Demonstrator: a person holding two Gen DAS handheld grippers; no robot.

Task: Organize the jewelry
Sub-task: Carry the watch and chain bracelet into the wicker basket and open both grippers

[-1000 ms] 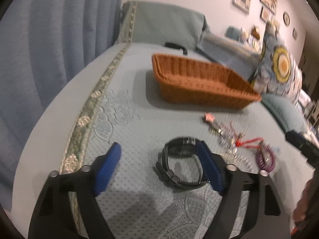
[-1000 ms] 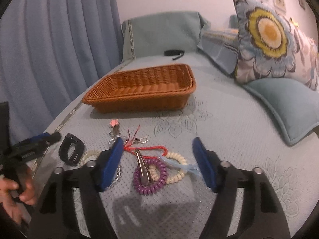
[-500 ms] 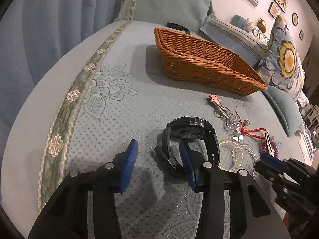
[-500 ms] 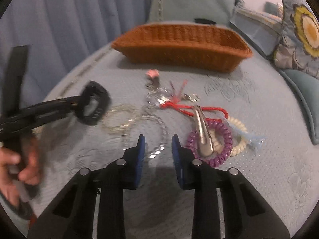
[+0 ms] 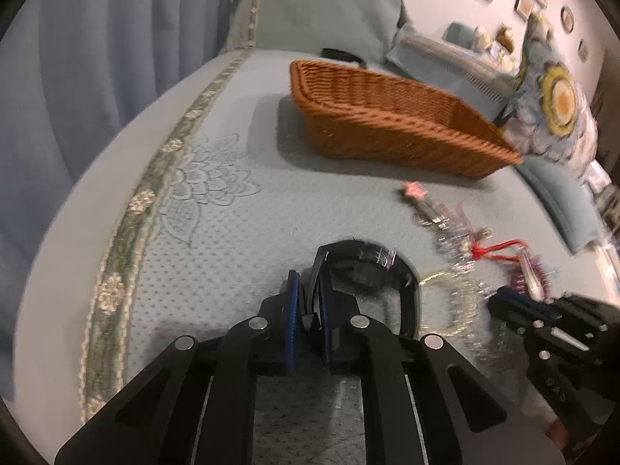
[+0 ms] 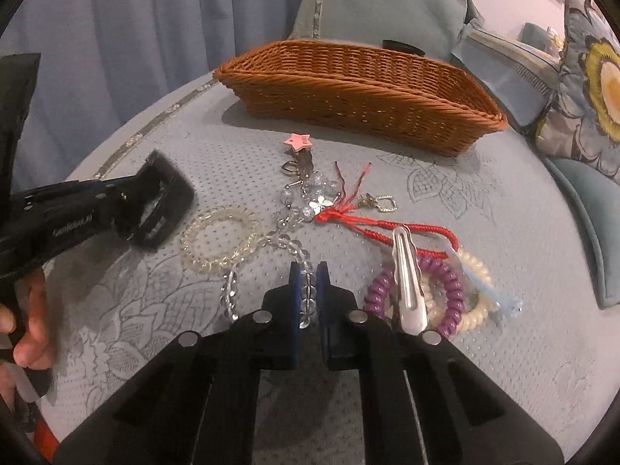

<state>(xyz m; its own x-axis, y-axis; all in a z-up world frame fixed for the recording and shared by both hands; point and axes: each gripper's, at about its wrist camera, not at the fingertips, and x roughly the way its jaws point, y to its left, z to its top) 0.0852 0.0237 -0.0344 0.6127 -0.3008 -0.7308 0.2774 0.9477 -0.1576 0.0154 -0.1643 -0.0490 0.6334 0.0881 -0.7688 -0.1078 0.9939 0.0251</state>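
My left gripper (image 5: 310, 290) is shut on the strap of a black watch (image 5: 372, 259) that lies on the blue-grey bedspread; it also shows in the right wrist view (image 6: 162, 201). My right gripper (image 6: 308, 271) is shut on a clear bead bracelet (image 6: 286, 244). Beside it lie a pale yellow bead bracelet (image 6: 217, 238), a pink star clip (image 6: 297, 142), a red cord (image 6: 387, 230), a silver hair clip (image 6: 407, 279), a purple coil hair tie (image 6: 445, 290) and a cream coil tie (image 6: 478, 290). A brown wicker basket (image 6: 360, 89) stands empty behind the pile.
A floral cushion (image 6: 596, 77) and a teal pillow (image 6: 593, 209) lie at the right. A blue curtain (image 5: 97, 58) hangs along the left. A small black item (image 5: 343, 55) rests behind the basket. The bedspread's patterned border (image 5: 128, 228) marks the left edge.
Both grippers have closed: the left from wide open onto the watch strap, the right onto the clear bead bracelet. Both have moved forward and down to the items.
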